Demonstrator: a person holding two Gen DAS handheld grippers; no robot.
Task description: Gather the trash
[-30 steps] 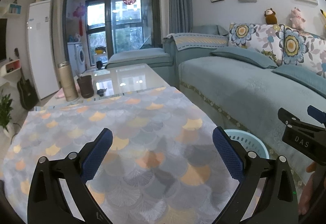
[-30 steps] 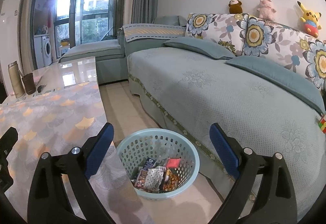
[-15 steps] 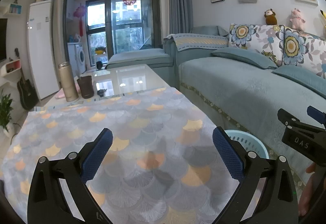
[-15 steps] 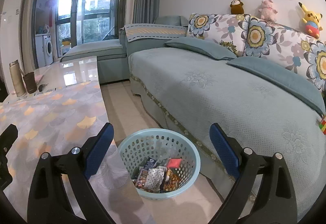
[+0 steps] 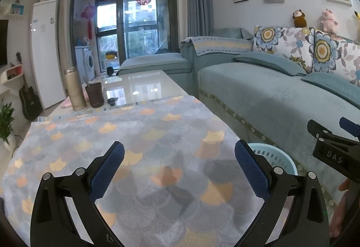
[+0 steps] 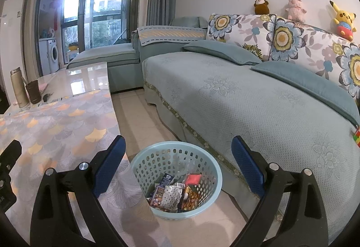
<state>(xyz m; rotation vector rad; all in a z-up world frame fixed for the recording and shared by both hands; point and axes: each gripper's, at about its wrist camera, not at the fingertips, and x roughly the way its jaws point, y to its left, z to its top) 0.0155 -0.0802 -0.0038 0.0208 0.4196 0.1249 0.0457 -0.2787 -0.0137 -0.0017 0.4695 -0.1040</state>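
Right wrist view: our right gripper [image 6: 177, 157] and left gripper [image 5: 178, 168] hang empty, jaws spread, wrappers [image 6: 175, 193] inside basket [image 6: 144, 163]; we should scan the tablecloth [image 5: 157, 130] for stragglers.

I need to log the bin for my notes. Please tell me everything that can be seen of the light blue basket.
The light blue basket is round, of plastic by its look, with a smooth rim and walls pierced by rows of holes. It stands upright on the tiled floor, between the covered table and the sofa. Crumpled wrappers cover its bottom. Neither gripper touches it. The left wrist view shows only part of its rim.
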